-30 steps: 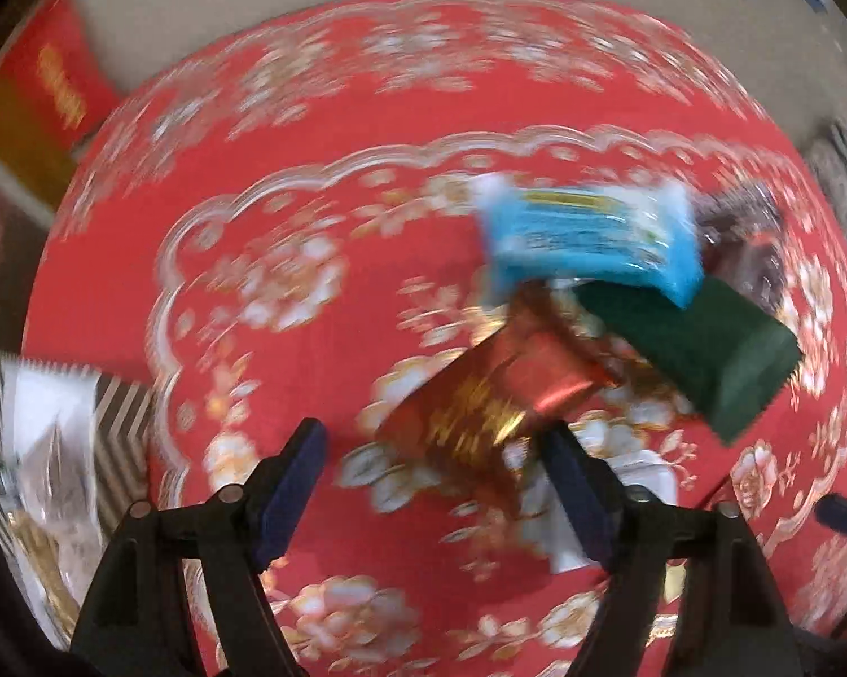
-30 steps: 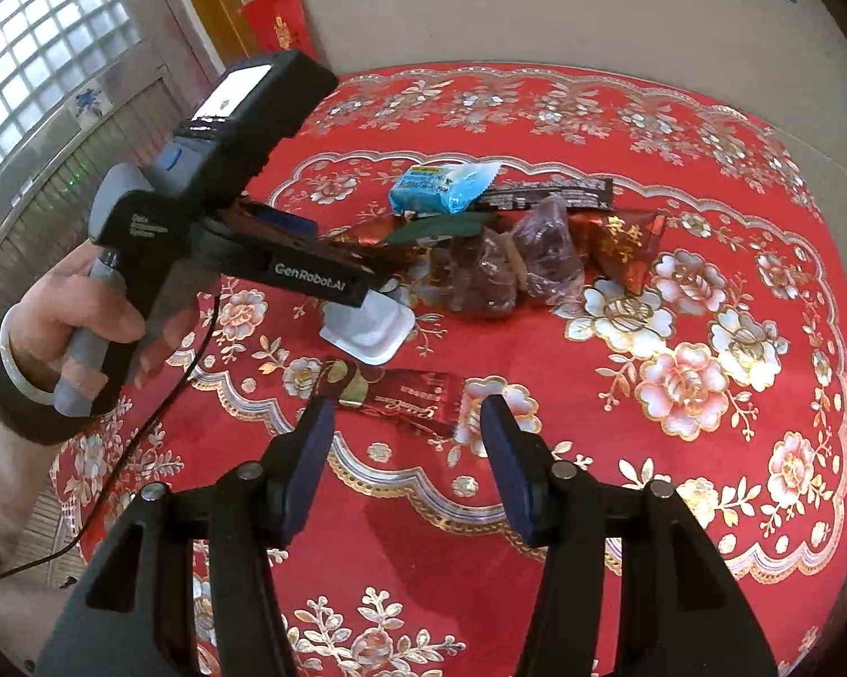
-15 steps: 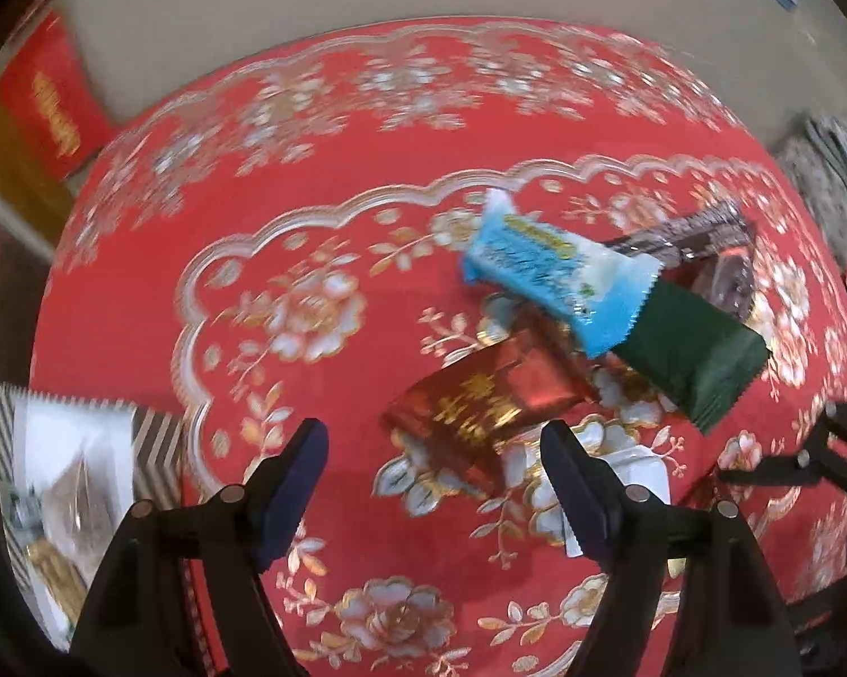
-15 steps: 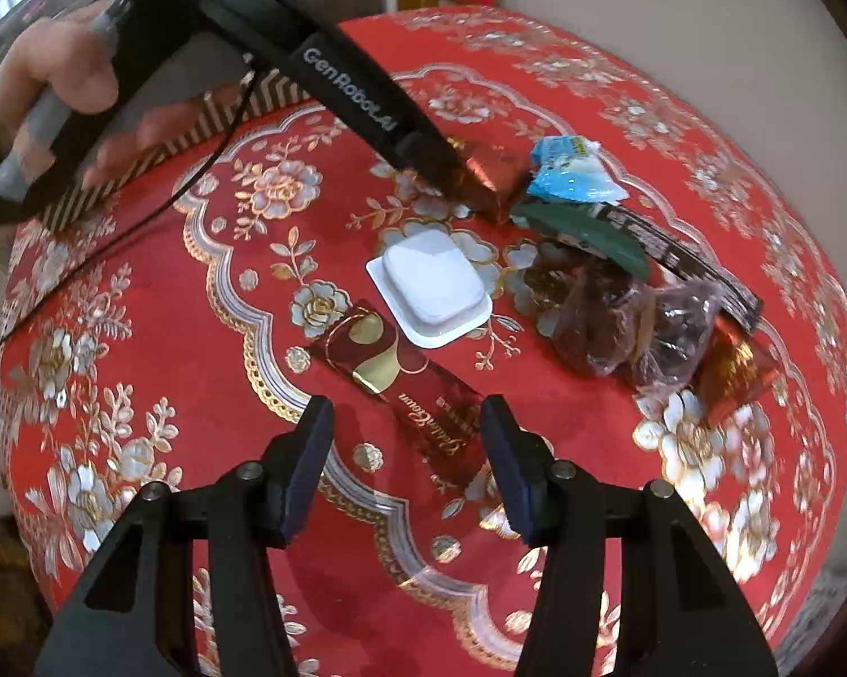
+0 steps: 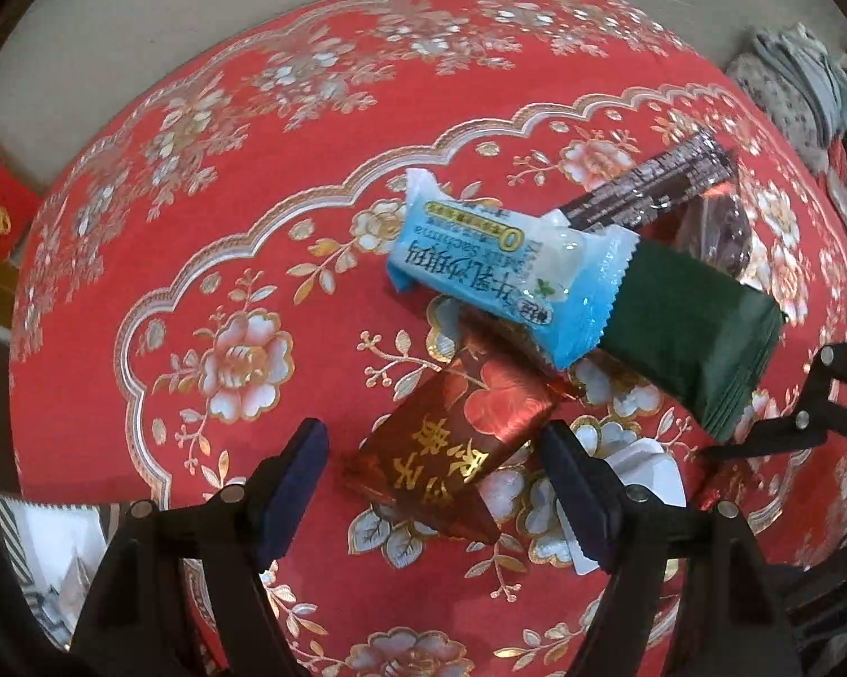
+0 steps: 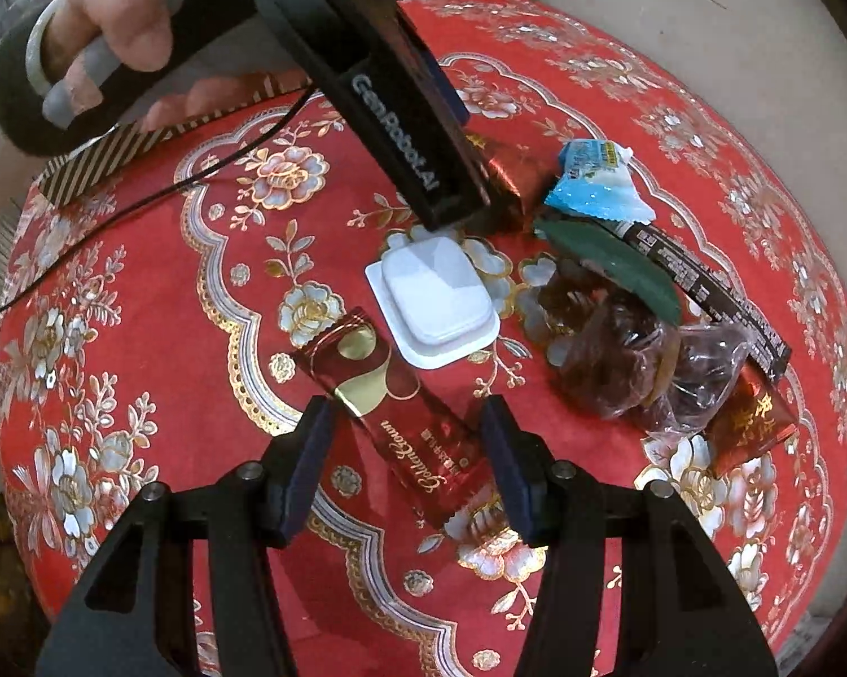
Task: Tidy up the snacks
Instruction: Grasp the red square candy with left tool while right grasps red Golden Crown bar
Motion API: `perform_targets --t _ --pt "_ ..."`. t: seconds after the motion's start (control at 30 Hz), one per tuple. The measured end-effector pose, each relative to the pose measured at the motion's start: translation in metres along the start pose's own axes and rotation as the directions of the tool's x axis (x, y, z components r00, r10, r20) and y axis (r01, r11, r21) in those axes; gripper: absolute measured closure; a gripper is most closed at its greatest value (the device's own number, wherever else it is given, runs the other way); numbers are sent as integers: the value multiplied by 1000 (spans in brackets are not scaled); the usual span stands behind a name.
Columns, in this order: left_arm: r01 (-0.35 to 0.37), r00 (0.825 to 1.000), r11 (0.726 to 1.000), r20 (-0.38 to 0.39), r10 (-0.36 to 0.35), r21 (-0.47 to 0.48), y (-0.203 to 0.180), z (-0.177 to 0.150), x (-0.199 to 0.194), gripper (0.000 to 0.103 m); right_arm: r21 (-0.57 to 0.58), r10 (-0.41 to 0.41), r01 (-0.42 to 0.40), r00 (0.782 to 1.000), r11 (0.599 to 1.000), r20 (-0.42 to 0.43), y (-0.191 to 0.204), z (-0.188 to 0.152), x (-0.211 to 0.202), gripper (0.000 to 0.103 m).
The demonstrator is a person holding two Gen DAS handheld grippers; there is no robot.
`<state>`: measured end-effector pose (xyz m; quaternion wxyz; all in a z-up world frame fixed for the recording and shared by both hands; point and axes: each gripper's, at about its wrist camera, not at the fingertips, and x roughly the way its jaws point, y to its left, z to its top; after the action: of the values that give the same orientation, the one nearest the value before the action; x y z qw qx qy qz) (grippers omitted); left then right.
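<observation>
Both claws hang over a heap of snacks on the red flowered table (image 6: 158, 508), each lined up on one wrapper, and neither is gripping yet. The left claw (image 5: 434, 477) stands wide and released, its pads either side of the red foil candy (image 5: 451, 451), whose far end is tucked under the blue milk candy (image 5: 502, 276); beyond those lie a green packet (image 5: 700, 333) and a dark chocolate bar (image 5: 649, 194). To do this well, the left claw should probably sink until its pads sit low beside the foil, close across the short width, and draw the candy out toward the open cloth rather than straight up, so the blue one is not dragged along. The right claw (image 6: 403, 465) is partly open and empty, straddling the long red bar (image 6: 389, 406) with gold script, which lies slantwise under it just beside the white tub (image 6: 434, 299); I judge a small twist of the wrist would square the pads to the bar's long sides before closing. Both claws point steeply down at the table. In the right view, the person's hand (image 6: 107, 39) holds the left tool's handle, reaching in from the upper left over the snacks.
</observation>
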<state>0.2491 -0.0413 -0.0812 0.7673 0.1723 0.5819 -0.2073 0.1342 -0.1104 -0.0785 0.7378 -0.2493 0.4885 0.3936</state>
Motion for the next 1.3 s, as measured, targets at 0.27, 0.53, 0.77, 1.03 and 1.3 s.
perform_targets --t 0.27,0.53,0.77,1.03,1.3 --pt "9 1000 1000 21 -9 2 -3 -4 -2 29 15 6 -6 1000 1000 -1 -2 3 3 52" --pt "14 998 1000 63 -13 -21 -10 -17 -11 57 122 -46 40 998 992 41 17 -18 -8 78" --pt "-10 996 989 84 23 -147 -3 -49 -29 58 214 -110 88 990 973 92 41 -33 -18 78" --pt "-125 973 961 160 168 -248 -6 -103 -69 58 308 -167 107 971 945 173 58 -37 -37 78" --pt "-196 935 925 222 276 -324 -13 -153 -92 58 380 -232 134 946 915 225 70 -30 -51 78"
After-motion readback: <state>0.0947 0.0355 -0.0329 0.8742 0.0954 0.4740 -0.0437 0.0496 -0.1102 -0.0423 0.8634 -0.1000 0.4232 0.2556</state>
